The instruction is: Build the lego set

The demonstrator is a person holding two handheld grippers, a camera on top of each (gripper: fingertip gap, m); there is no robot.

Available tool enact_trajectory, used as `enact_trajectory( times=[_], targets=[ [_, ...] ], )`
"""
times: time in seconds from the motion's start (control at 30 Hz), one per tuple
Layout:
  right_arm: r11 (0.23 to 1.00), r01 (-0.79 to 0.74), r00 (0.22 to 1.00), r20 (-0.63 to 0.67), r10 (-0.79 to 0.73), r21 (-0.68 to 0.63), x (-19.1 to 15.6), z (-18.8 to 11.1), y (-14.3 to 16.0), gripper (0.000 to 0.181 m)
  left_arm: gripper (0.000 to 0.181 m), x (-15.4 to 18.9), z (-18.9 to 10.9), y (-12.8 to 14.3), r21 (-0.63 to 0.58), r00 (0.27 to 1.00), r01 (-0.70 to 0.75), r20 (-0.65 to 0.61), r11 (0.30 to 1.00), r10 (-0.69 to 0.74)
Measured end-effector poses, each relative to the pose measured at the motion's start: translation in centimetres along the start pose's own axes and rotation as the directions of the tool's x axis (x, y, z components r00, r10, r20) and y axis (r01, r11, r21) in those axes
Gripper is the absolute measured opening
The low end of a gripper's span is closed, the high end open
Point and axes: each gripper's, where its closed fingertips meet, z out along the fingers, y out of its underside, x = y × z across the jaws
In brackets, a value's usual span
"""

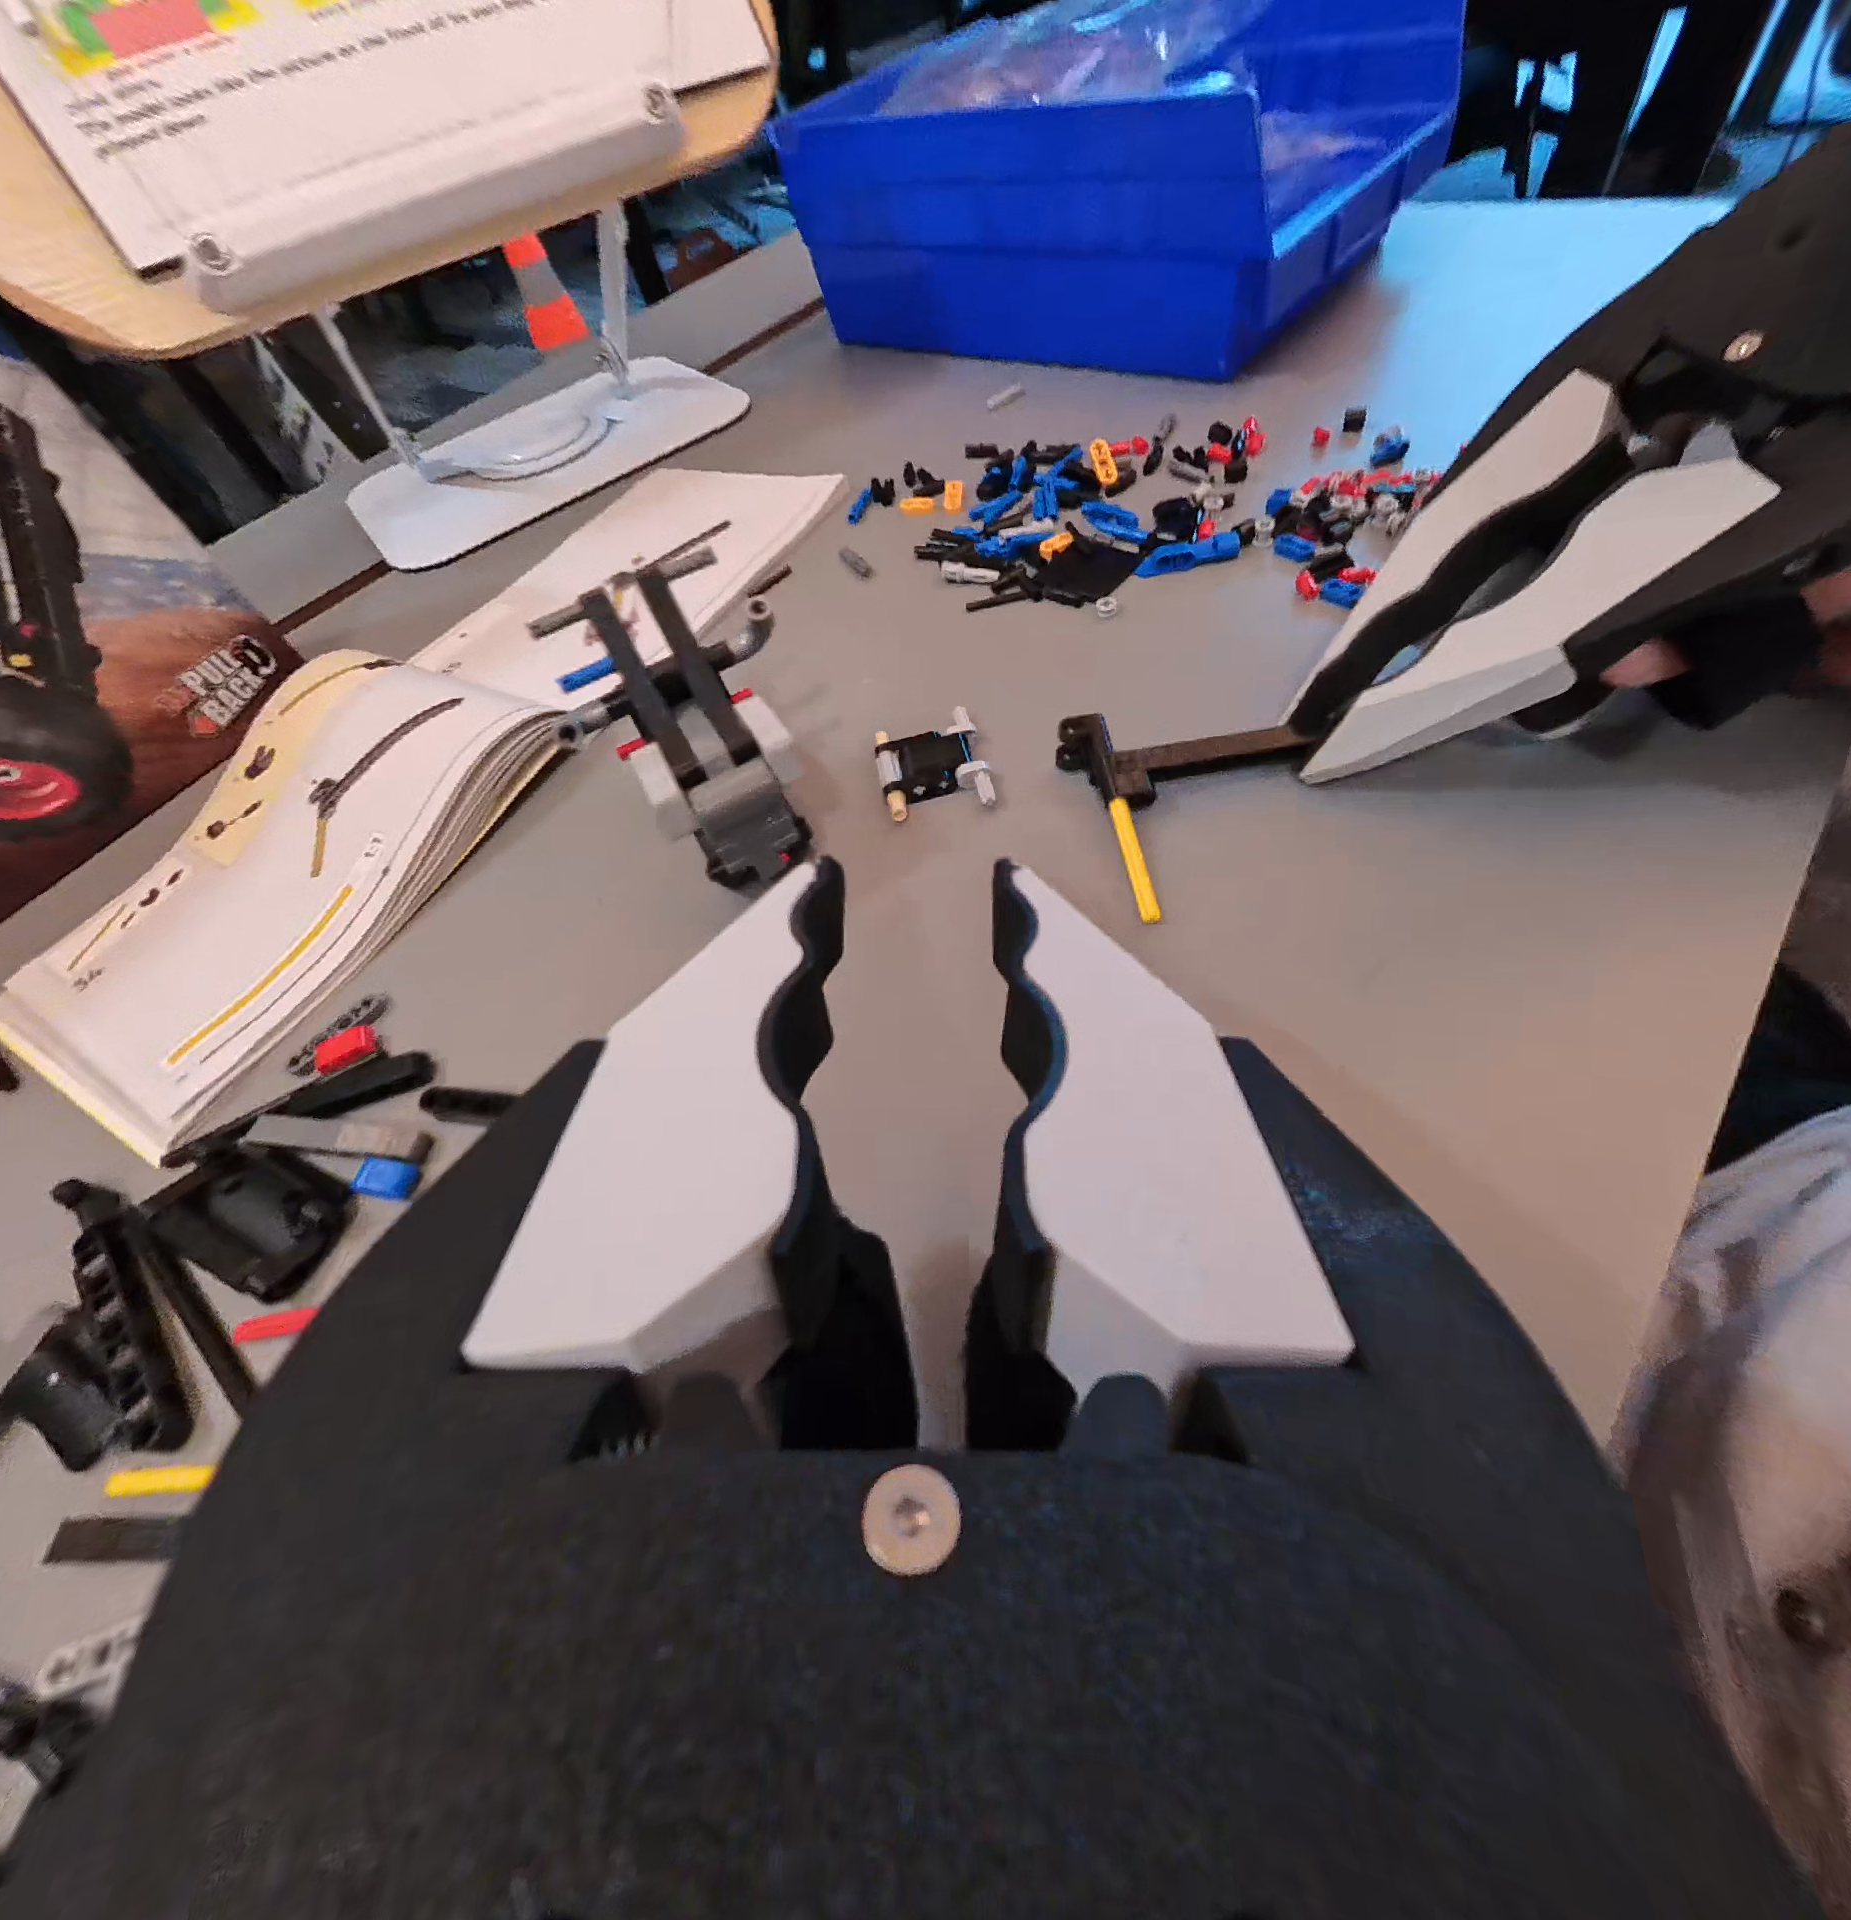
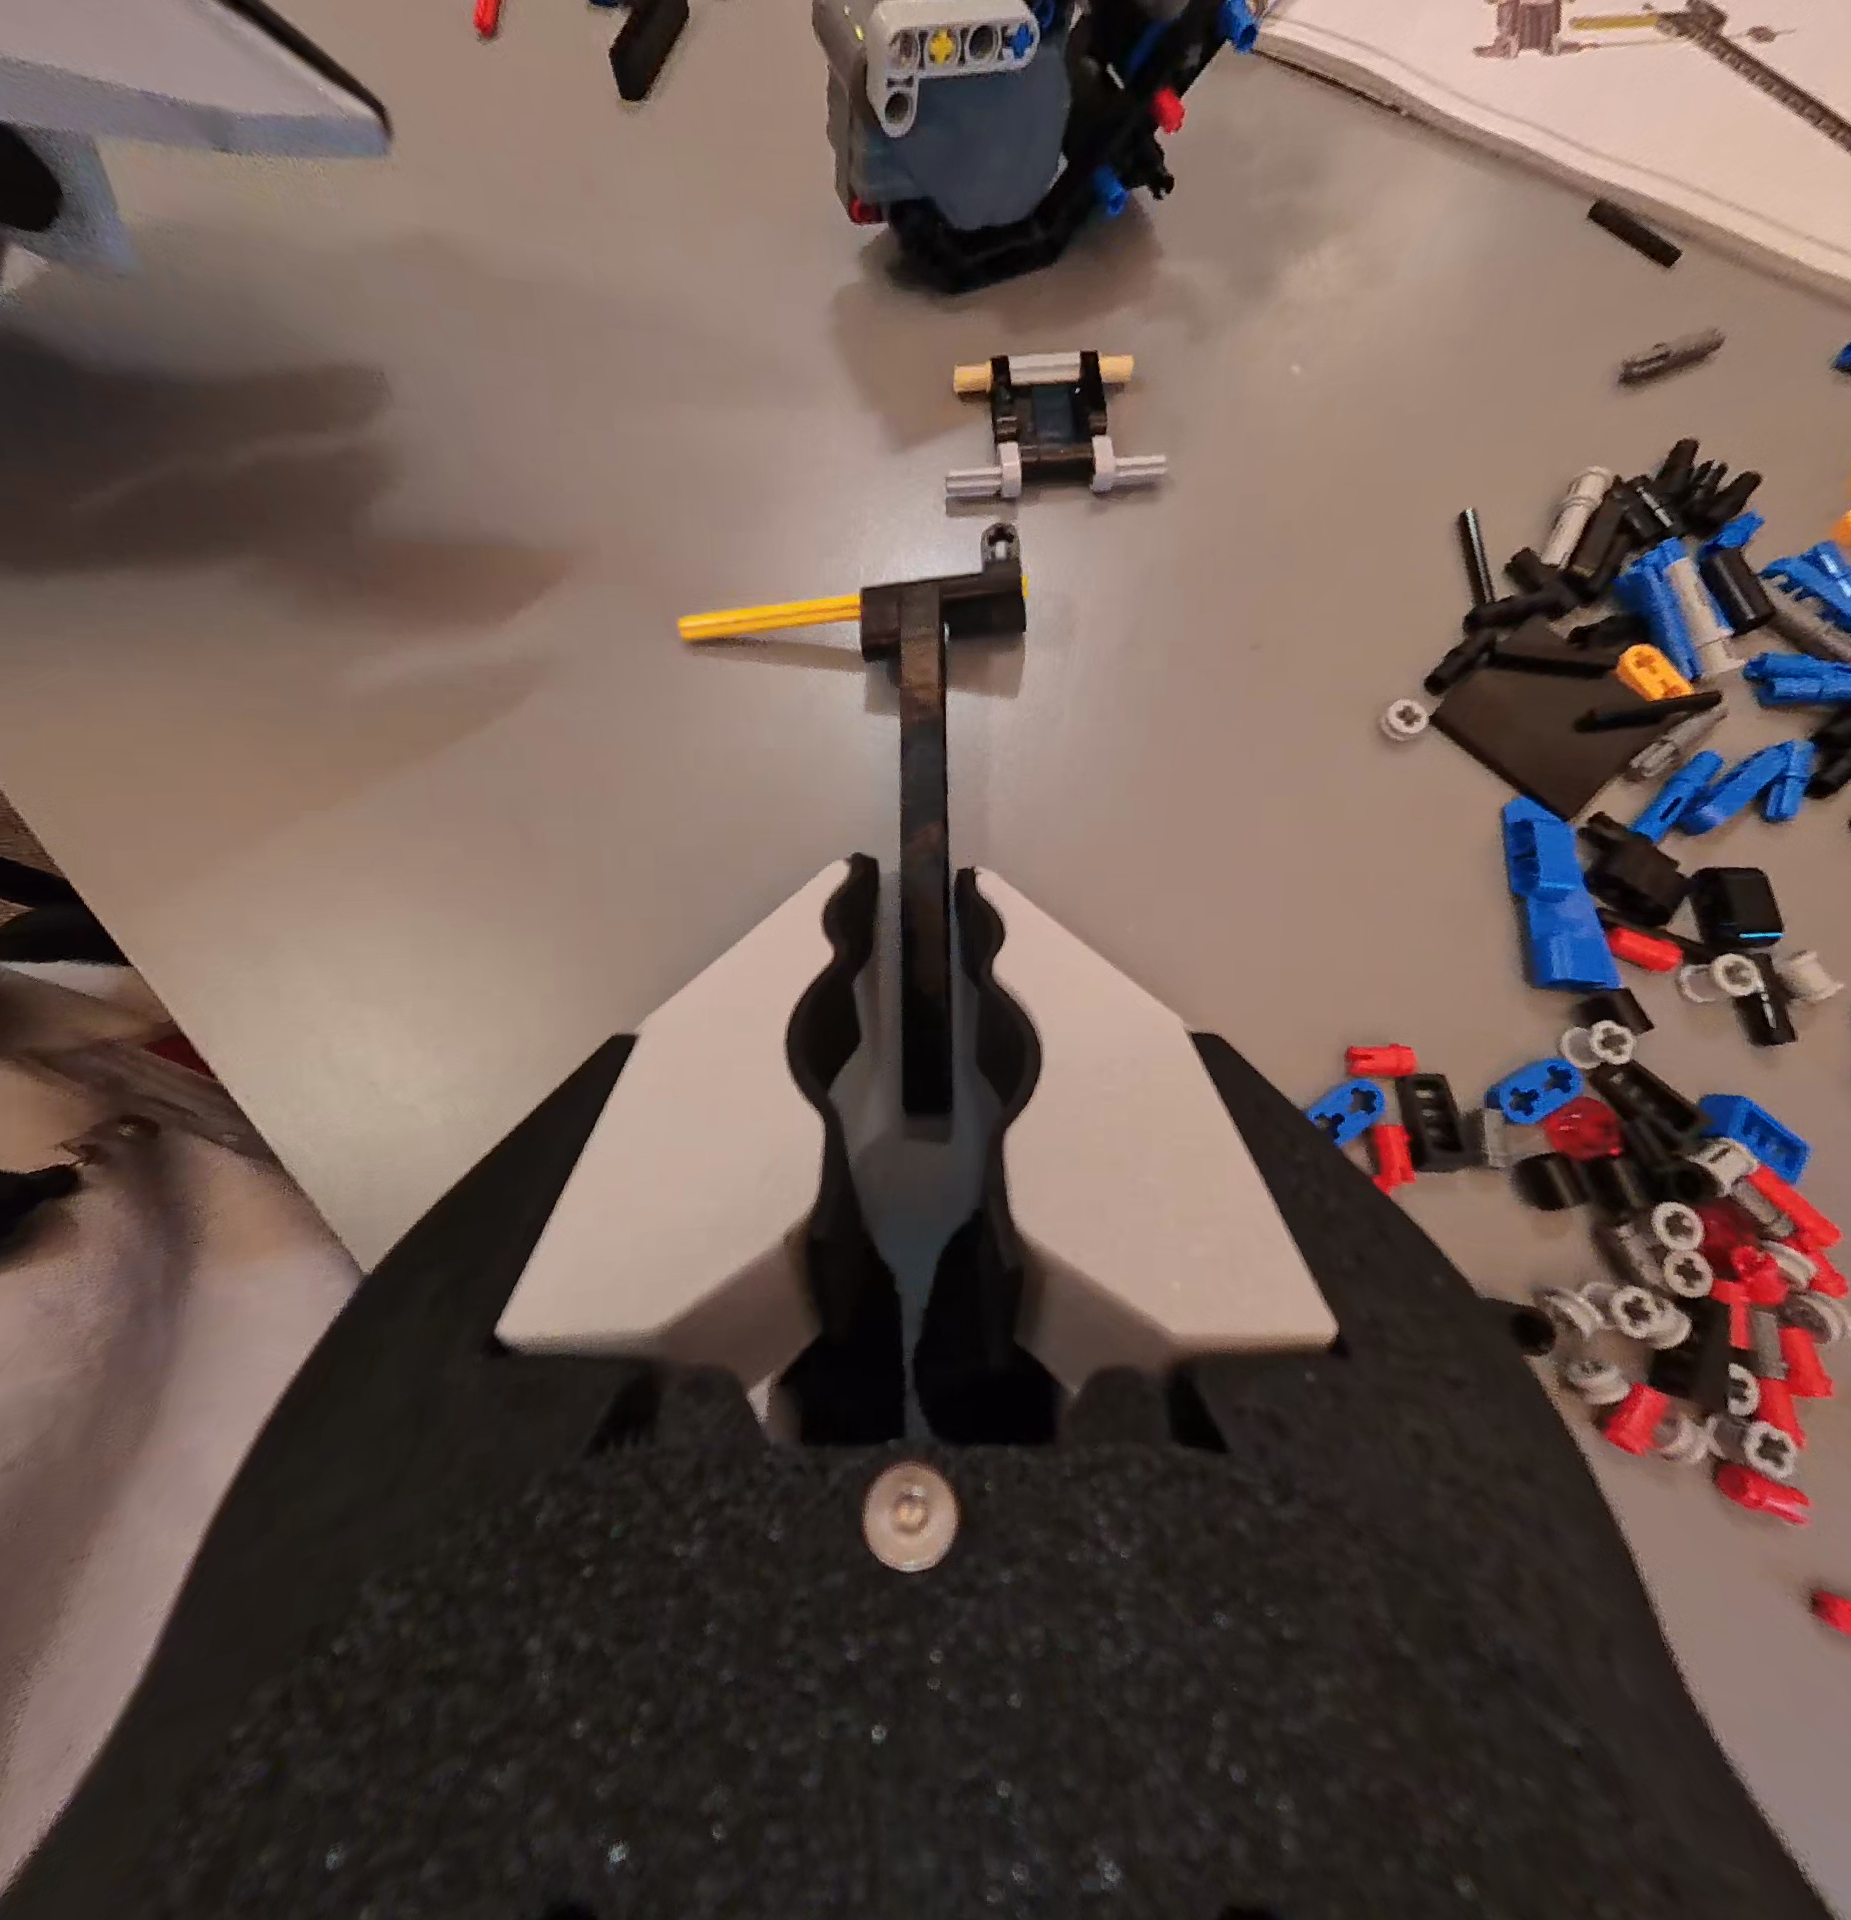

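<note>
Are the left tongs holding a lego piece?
No, the left tongs are open with only bare table between them.

The black beam with a yellow axle (image 2: 921, 769) lies flat on the grey table, its long arm running back between the right gripper's fingers, its crosspiece at the far end with the yellow rod sticking out sideways. Just beyond that crosspiece sits a small black frame (image 2: 1051, 431) with a tan pin along one edge and grey pins along the other. Farther past it stands the larger grey and black assembly (image 2: 962, 135), upright, with blue and red pins showing. Well to the side of the beam spreads a loose pile of blue, black, red and grey pieces (image 2: 1669, 935).
</note>
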Motion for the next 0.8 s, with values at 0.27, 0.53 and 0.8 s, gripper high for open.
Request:
enact_trajectory(
  times=[0.27, 0.53, 0.8],
  targets=[
    [0.983, 0.049, 0.995, -0.095, -0.033, 0.174, 5.0, -2.9, -5.3, 0.027, 0.036, -3.4, -1.7, 0.1, 0.106, 0.989, 0.005, 0.147, 0.994, -0.021],
    [0.998, -0.032, 0.999, -0.032, 0.031, -0.054, 8.3, 2.1, -3.0, 0.024, 0.024, -3.0, -1.2, 0.4, 0.088, 0.991, 0.132, -0.018, 0.987, -0.131],
    [0.999, 0.007, 0.994, -0.109, -0.012, -0.047, 9.1, 1.9, -3.0, 0.021, 0.024, -3.3, -1.1, 0.3, 0.097, 0.99, 0.143, -0.033, 0.985, -0.141]
  ],
)
